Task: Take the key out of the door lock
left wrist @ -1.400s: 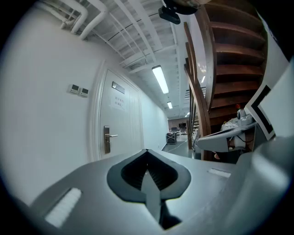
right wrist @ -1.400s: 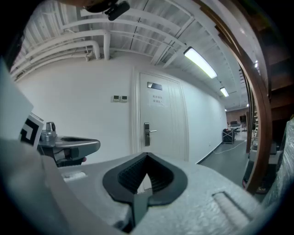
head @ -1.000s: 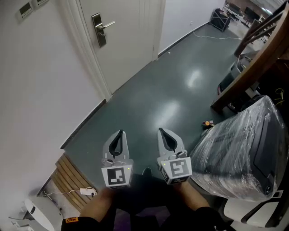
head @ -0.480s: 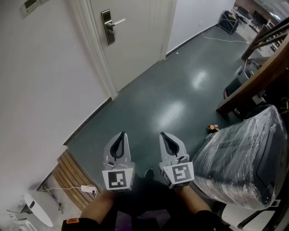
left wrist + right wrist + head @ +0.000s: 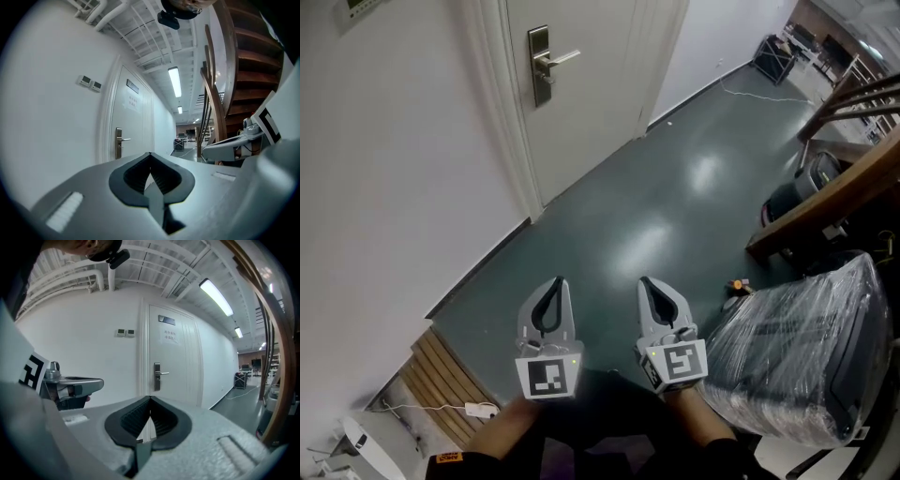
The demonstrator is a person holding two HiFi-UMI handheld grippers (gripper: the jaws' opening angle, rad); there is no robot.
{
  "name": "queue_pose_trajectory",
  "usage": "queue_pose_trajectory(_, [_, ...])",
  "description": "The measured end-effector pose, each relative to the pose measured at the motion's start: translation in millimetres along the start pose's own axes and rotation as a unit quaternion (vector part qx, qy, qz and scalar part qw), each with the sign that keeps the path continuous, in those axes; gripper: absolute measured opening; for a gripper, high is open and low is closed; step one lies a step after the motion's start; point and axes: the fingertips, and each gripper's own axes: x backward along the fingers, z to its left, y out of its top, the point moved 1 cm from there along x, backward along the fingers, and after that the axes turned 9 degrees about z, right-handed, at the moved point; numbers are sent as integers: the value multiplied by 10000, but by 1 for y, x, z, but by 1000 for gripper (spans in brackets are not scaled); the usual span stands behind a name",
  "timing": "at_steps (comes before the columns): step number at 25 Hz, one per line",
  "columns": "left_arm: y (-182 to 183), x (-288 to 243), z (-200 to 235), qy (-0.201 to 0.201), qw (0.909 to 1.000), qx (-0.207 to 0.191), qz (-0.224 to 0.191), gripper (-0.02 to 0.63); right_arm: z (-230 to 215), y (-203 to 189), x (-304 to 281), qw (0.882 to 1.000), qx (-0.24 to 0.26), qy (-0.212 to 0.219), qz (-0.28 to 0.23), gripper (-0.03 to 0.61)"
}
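Head view: over the last second the door (image 5: 591, 103) has grown in my picture. The door lock (image 5: 540, 66) and its lever handle (image 5: 563, 59) have slid right, towards the centre; I read that as the approach under way and nothing more. The lock is still well apart from both tools, across the dark floor (image 5: 656, 206). The left gripper (image 5: 553, 284) and right gripper (image 5: 648, 284) have kept their places: low in the frame, side by side, tips pointing forward along the floor, forearms tucked close to the body. A plastic-wrapped bundle (image 5: 797, 347) sits near the right one. The key must be at the lock, but it is too small for me to make out here.

Left gripper view: these tongs are pressed together with nothing between them; the lock plate (image 5: 118, 143) stands upright beyond the tips, off to the left and far away; no key is discernible.

Right gripper view: these tongs are likewise pressed together on nothing; the lock (image 5: 157, 376) sits just above the tips, almost dead ahead, with the left tool (image 5: 75, 385) at the picture's left. I judge the right side better lined up for the reach; it will have to spread before it can take the key.
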Motion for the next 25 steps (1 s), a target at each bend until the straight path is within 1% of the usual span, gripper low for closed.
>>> queue_pose_trajectory(6, [15, -36, 50, -173, 9998, 80, -112, 17, 13, 34, -51, 9998, 139, -127, -31, -9])
queue_pose_trajectory(9, [20, -54, 64, -257, 9995, 78, -140, 17, 15, 45, -74, 9997, 187, -172, -44, -9])
queue_pose_trajectory(13, [28, -77, 76, -250, 9995, 75, -201, 17, 8, 56, -101, 9996, 252, -141, -80, -9])
queue_pose_trajectory(19, [35, -129, 86, 24, 9997, 42, -253, 17, -22, 69, -154, 9992, 321, 156, -181, -9])
queue_pose_trajectory(23, [38, -173, 90, 388, 9990, 73, -217, 17, -49, 79, -196, 9986, 344, 396, -62, -9])
queue_pose_trajectory(25, [45, -193, 86, 592, 9979, 102, -227, 17, -67, 86, -212, 9973, 431, 591, -50, -9])
